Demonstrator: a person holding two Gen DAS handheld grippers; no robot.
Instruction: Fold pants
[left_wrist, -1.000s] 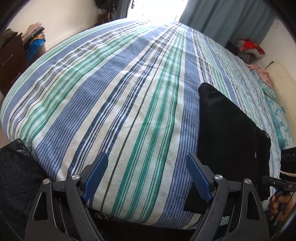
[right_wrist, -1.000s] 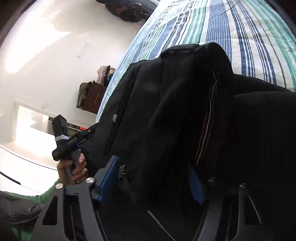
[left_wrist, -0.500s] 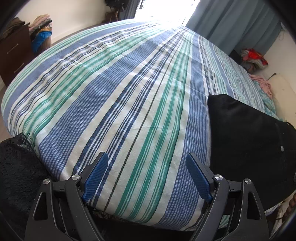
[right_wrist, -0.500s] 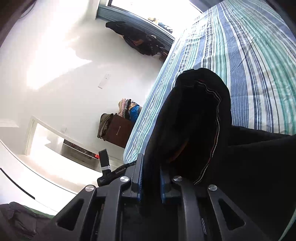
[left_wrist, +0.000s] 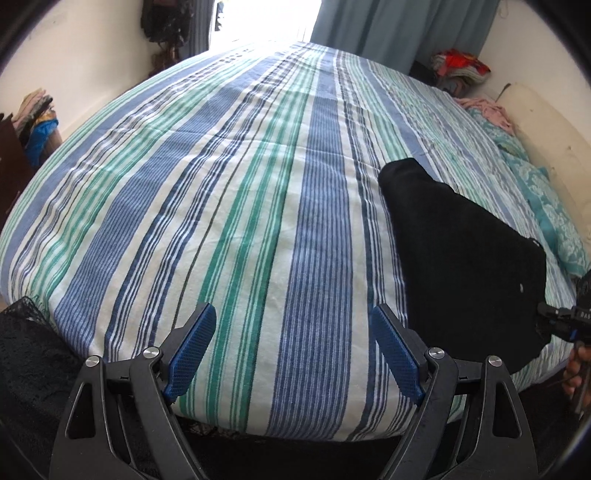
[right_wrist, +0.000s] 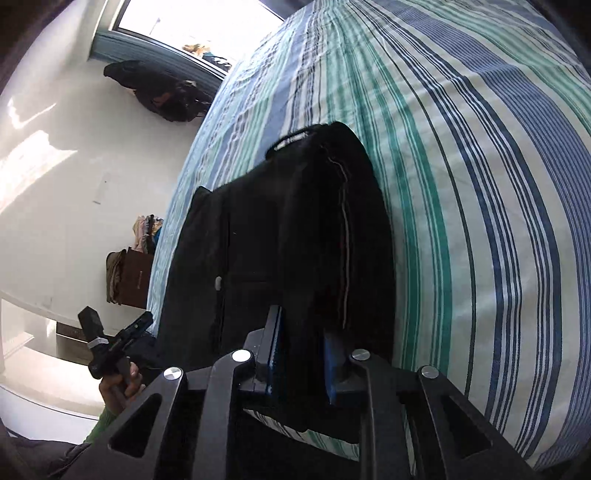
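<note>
The right gripper (right_wrist: 303, 354) has its jaws opening, a thick fold of the black pants (right_wrist: 288, 236) between the blue pads and apparently touching them. A second ago the jaws stood wider around a looser bundle; now the pants lie flatter on the striped bed (right_wrist: 480, 184), near its edge. The left gripper (left_wrist: 291, 347) hovers over bare sheet, jaws spread wide and empty, as before. In its view the pants (left_wrist: 461, 251) lie to the right.
</note>
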